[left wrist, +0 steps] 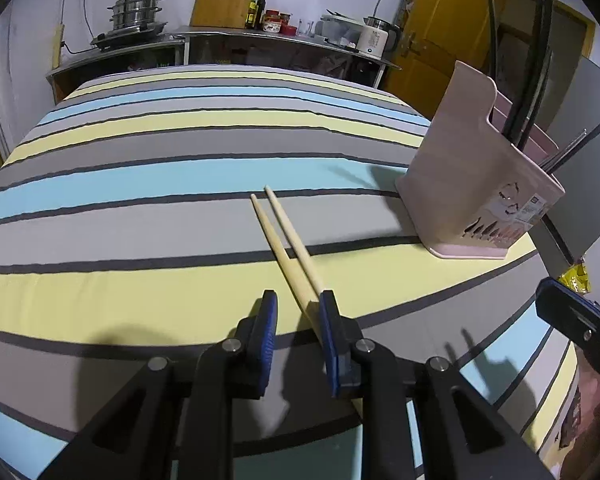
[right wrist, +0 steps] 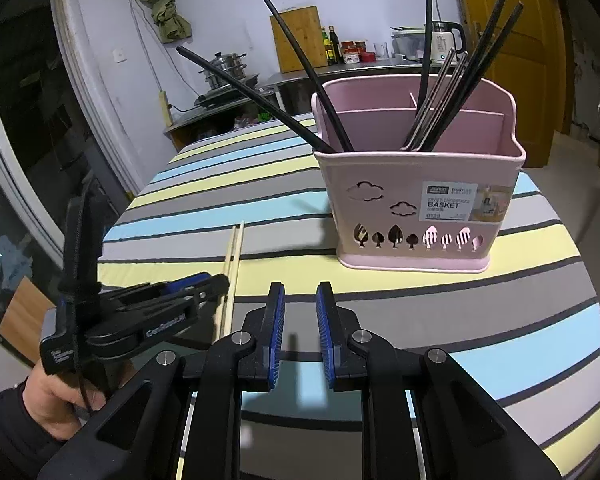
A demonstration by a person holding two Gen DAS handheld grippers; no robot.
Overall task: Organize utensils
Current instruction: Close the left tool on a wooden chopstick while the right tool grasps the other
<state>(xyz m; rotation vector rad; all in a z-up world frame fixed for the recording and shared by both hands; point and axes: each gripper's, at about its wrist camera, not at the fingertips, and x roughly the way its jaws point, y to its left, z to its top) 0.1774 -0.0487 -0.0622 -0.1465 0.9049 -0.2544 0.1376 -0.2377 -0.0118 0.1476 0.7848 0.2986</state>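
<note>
Two pale wooden chopsticks (left wrist: 286, 240) lie side by side on the striped cloth, tips pointing away. My left gripper (left wrist: 298, 298) is open, low over their near ends, which lie against the inside of its right finger (left wrist: 329, 312). In the right wrist view the chopsticks (right wrist: 232, 264) run under the left gripper (right wrist: 204, 284). A pink divided basket (right wrist: 420, 208) stands on the cloth with several black chopsticks (right wrist: 312, 76) and metal ones (right wrist: 436, 96) upright in it. My right gripper (right wrist: 300, 304) is open and empty, short of the basket.
The basket also shows at right in the left wrist view (left wrist: 476, 184). The striped table (left wrist: 180, 184) ends near a counter with a steamer pot (left wrist: 138, 10), bottles (left wrist: 258, 10) and a kettle (left wrist: 378, 38). A yellow door (left wrist: 452, 32) stands behind.
</note>
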